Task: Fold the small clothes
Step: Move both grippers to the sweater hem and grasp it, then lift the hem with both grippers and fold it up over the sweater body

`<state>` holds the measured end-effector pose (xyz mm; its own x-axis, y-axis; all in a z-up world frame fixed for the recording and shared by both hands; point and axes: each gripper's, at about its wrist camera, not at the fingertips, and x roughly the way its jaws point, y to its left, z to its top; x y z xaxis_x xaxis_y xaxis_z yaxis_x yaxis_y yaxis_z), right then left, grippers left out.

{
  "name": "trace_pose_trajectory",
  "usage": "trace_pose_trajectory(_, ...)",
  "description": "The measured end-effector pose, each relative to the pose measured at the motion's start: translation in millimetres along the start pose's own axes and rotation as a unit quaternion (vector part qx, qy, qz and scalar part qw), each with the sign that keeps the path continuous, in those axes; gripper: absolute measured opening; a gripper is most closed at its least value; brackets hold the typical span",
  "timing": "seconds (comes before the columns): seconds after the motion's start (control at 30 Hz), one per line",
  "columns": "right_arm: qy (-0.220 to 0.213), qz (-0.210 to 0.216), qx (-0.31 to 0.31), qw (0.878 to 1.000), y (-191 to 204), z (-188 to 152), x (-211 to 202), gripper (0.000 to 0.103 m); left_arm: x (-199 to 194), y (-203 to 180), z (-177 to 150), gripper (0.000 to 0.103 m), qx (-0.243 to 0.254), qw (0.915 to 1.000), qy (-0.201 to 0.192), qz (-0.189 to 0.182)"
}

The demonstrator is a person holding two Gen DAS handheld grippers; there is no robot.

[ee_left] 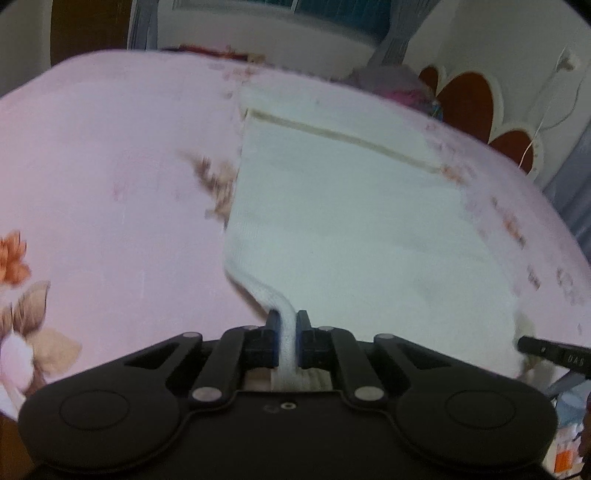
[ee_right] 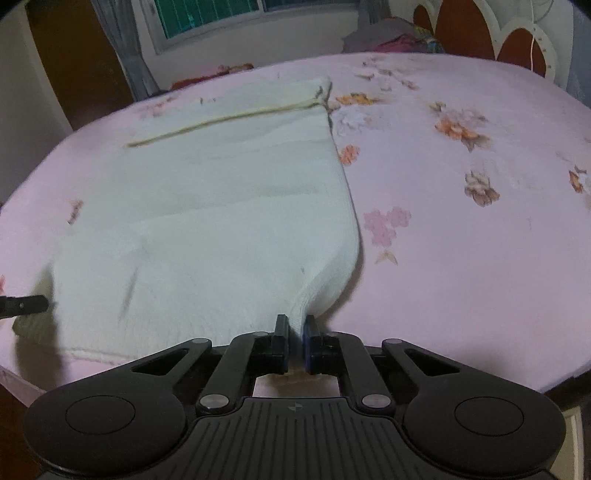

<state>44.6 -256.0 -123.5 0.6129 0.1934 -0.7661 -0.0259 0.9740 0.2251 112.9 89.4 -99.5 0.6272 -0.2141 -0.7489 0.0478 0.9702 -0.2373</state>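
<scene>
White knit cloth (ee_left: 351, 221) lies spread flat on a pink floral sheet (ee_left: 110, 166), far hem toward the window (ee_right: 214, 14). A thin tan stripe (ee_left: 343, 136) runs across the cloth near that far edge.

Left gripper (ee_left: 287, 332): clenched on the cloth's near-left corner. A bunched ridge of white knit passes between the two blue-lined pads and continues back toward the gripper body. Fabric rises slightly from the sheet where it enters the pads.

Right gripper (ee_right: 295, 334): clenched on the near-right corner. The knit edge narrows to a point and ends between the pads; only a slim gap shows there, filled by cloth.

Each gripper's fingertip shows at the edge of the other's view: right one at the left view's lower right, left one at the right view's lower left, both at the cloth's near edge.

Writing: small pale letters on the right gripper's finger (ee_left: 554, 352) in the left view, too blurred to read with certainty. No other labels legible.

Background: headboard (ee_left: 472, 99) with red-brown scalloped panels, grey curtain (ee_right: 125, 55), heap of coloured fabric (ee_right: 399, 37) beyond the sheet.
</scene>
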Motion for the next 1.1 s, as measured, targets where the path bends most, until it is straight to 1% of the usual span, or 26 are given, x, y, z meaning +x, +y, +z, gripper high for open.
trace_pose_trajectory(0.2, -0.049, 0.009, -0.005, 0.999, 7.1, 28.1, -17.9, 0.007, -10.4, -2.2, 42.3, 0.008, 0.003, 0.9986, -0.052, -0.013)
trace_pose_trajectory(0.4, -0.089, 0.020, -0.015, 0.996, 11.8, 69.2, -20.0, 0.007, -1.3, -5.4, 83.0, 0.008, 0.001, 0.9963, -0.085, -0.009)
trace_pose_trajectory(0.6, -0.112, 0.029, -0.014, 0.993, 11.8, 111.8, -3.8, 0.007, 20.4, -8.1, 115.6, 0.007, -0.007, 0.9954, -0.096, -0.007)
trace_pose_trajectory(0.8, -0.119, 0.034, -0.011, 0.992, 6.9, 148.2, 22.1, 0.007, 46.4, -7.9, 144.6, 0.008, -0.013, 0.9947, -0.102, -0.002)
trace_pose_trajectory(0.9, -0.123, 0.036, -0.007, 0.992, 5.5, 165.5, 35.9, 0.007, 62.1, -5.2, 158.4, 0.008, -0.022, 0.9947, -0.101, 0.000)
trace_pose_trajectory(1.1, -0.123, 0.041, -0.006, 0.992, 5.3, 197.5, 65.5, 0.007, 90.5, -7.1, 179.9, 0.007, -0.020, 0.9953, -0.095, 0.008)
